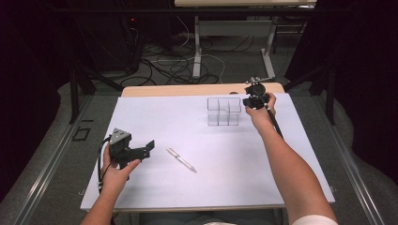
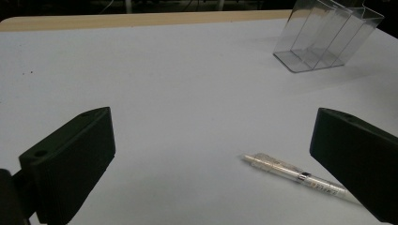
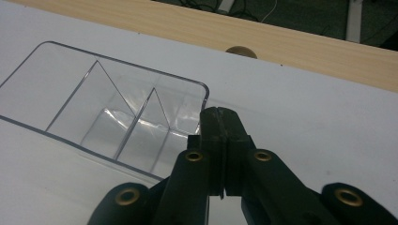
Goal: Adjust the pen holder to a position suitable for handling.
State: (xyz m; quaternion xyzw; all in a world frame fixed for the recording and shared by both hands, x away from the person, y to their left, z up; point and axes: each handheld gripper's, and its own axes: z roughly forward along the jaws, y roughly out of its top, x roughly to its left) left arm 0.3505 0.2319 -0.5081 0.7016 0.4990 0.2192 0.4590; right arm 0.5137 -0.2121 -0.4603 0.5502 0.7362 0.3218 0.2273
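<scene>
A clear plastic organizer [image 1: 224, 111] with several compartments stands at the back of the white table top [image 1: 234, 164]. My right gripper [image 1: 256, 96] is beside its right end. In the right gripper view the right gripper [image 3: 220, 115] is shut, jaws pressed together, tips right at the organizer's [image 3: 108, 108] right wall; I cannot tell if they pinch that wall. A translucent pen [image 1: 180, 159] lies on the table in front. My left gripper [image 1: 146, 149] rests open at the left and points at the pen. In the left gripper view the pen [image 2: 295, 174] lies near the right jaw of the left gripper [image 2: 213, 126], with the organizer [image 2: 324, 37] farther off.
A strip of bare wood [image 1: 187, 89] runs along the table's far edge, with a round hole [image 3: 241, 50] in it. Beyond the table are cables on the floor [image 1: 169, 65] and the legs of another desk [image 1: 197, 51].
</scene>
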